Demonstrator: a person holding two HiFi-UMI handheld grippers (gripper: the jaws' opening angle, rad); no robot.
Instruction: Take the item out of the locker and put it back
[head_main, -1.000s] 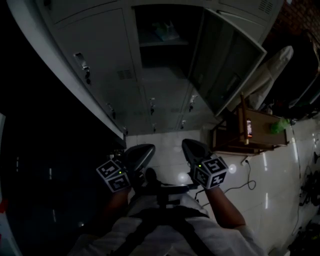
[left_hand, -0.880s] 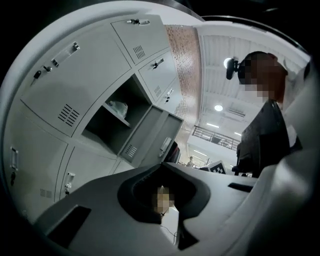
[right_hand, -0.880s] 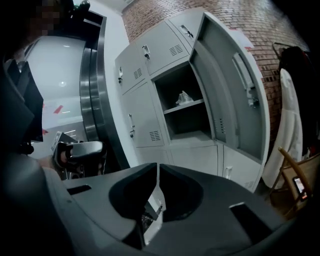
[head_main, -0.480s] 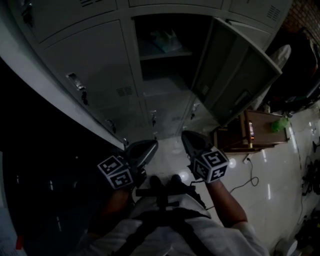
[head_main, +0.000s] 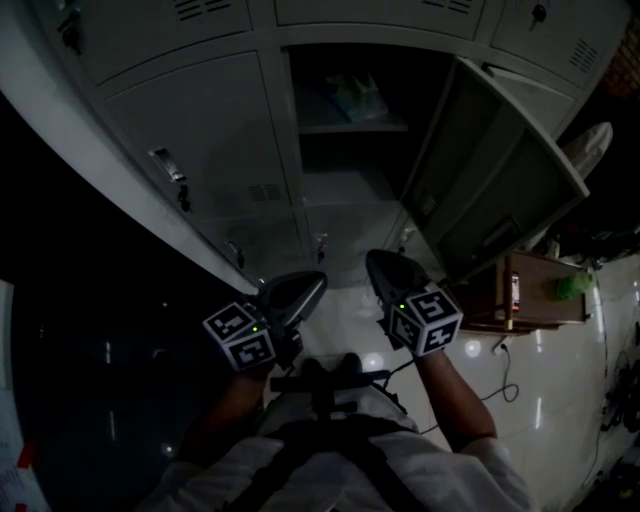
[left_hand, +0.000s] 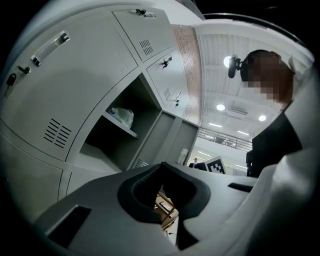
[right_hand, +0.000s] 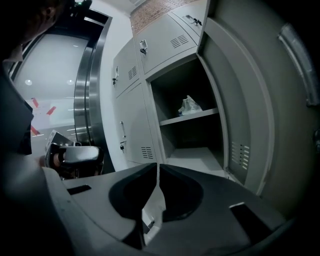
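The open locker (head_main: 350, 130) stands ahead, with its door (head_main: 500, 180) swung out to the right. A pale, crumpled plastic-wrapped item (head_main: 355, 95) lies on the upper shelf; it also shows as the item (left_hand: 121, 116) and the item (right_hand: 190, 106) in the gripper views. The lower shelf (right_hand: 197, 157) is bare. My left gripper (head_main: 310, 283) and right gripper (head_main: 378, 262) are held low in front of the locker, well short of it. Each is shut with nothing between its jaws, seen at the left gripper (left_hand: 161, 165) and the right gripper (right_hand: 157, 165).
Closed locker doors (head_main: 200, 150) with handles and keys flank the open one. A wooden stand (head_main: 530, 290) with a green thing (head_main: 575, 285) sits at the right, and a cable (head_main: 500, 355) lies on the glossy floor. A steel-framed doorway (right_hand: 85, 90) is to the left.
The view has tilted, so the open locker sits lower and nearer in the picture. Both grippers have risen a little toward it and stayed shut.
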